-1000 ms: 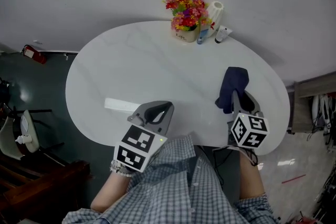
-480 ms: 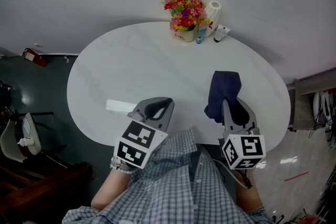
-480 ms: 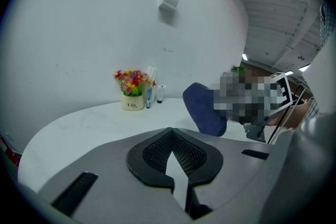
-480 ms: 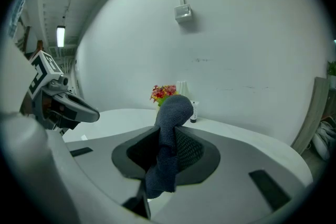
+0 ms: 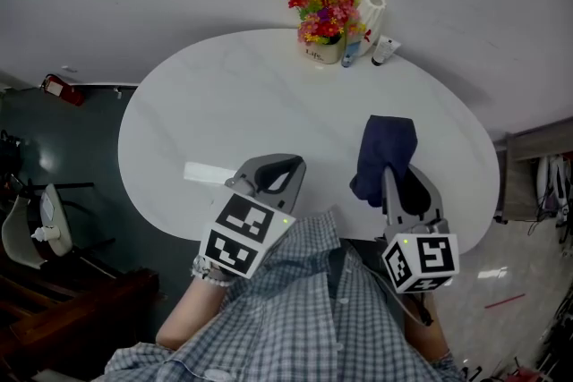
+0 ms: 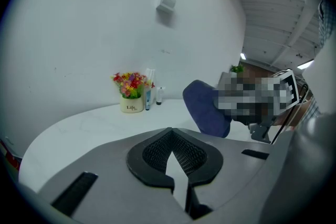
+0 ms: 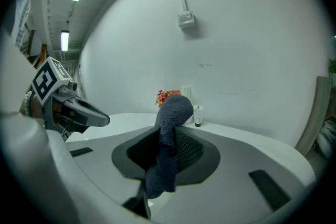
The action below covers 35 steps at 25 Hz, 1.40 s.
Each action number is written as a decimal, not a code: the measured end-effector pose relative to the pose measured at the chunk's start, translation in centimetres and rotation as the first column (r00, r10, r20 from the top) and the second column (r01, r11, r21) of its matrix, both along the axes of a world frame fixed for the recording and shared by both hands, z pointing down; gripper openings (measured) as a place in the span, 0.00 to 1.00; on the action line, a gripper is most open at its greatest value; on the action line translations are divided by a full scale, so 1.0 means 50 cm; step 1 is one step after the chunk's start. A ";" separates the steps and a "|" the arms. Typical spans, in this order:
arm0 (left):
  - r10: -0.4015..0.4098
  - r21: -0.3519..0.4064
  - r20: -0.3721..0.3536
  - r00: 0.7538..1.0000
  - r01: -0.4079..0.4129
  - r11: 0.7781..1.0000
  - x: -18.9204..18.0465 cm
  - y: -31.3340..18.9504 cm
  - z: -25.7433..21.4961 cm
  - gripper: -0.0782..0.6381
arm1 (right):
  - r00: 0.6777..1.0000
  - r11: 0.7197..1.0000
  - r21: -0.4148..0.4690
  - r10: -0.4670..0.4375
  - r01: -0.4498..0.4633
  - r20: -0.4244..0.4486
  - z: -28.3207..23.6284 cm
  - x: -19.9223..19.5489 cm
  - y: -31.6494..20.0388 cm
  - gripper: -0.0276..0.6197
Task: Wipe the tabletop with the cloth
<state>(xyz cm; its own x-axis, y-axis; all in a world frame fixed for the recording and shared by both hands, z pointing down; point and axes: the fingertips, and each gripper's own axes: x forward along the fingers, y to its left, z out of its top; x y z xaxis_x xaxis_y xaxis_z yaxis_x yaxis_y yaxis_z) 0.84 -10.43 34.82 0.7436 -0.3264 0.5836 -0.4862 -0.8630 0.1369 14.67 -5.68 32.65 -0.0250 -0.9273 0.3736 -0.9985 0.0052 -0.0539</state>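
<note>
A dark blue cloth [image 5: 387, 148] is pinched in my right gripper [image 5: 398, 174], over the near right part of the white oval table [image 5: 224, 103]. The cloth [image 7: 170, 123] bulges up past the jaws and hangs down between them. In the left gripper view the cloth [image 6: 205, 110] droops beside the right gripper, and I cannot tell whether it touches the tabletop. My left gripper [image 5: 273, 167] is over the table's near edge, left of the cloth. Its jaws are shut with nothing in them [image 6: 172, 152].
A pot of flowers [image 5: 324, 18], a white roll [image 5: 369, 13], a small tube [image 5: 347, 56] and a small bottle [image 5: 383, 51] stand at the table's far edge against the wall. A pale strip [image 5: 208, 173] shows on the near left tabletop. A red object [image 5: 61, 89] lies on the floor to the left.
The right gripper with the cloth has shifted left and back toward me since a second ago, with little movement lately. The left gripper has barely moved.
</note>
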 end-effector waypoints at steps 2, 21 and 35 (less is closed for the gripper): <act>0.000 0.000 -0.002 1.000 0.000 1.000 0.000 0.001 0.000 0.11 | 1.000 1.000 0.003 0.004 -0.004 -0.003 -0.001 0.001 0.002 0.16; 0.007 -0.002 -0.006 1.000 -0.007 1.000 0.003 0.007 0.002 0.11 | 0.999 0.999 -0.010 0.038 -0.039 -0.015 0.007 0.020 0.015 0.16; 0.014 -0.010 -0.013 1.000 -0.014 1.000 0.010 0.018 0.003 0.11 | 0.999 0.999 -0.024 0.036 -0.036 -0.028 0.008 0.020 0.030 0.16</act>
<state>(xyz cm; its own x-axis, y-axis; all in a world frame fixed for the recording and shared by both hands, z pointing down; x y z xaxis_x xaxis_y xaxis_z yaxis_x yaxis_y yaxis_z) 1.36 -9.51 34.99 0.7553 -0.3101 0.5773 -0.4726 -0.8681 0.1521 15.65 -4.19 33.05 0.0189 -0.9181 0.3959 -0.9991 -0.0318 -0.0262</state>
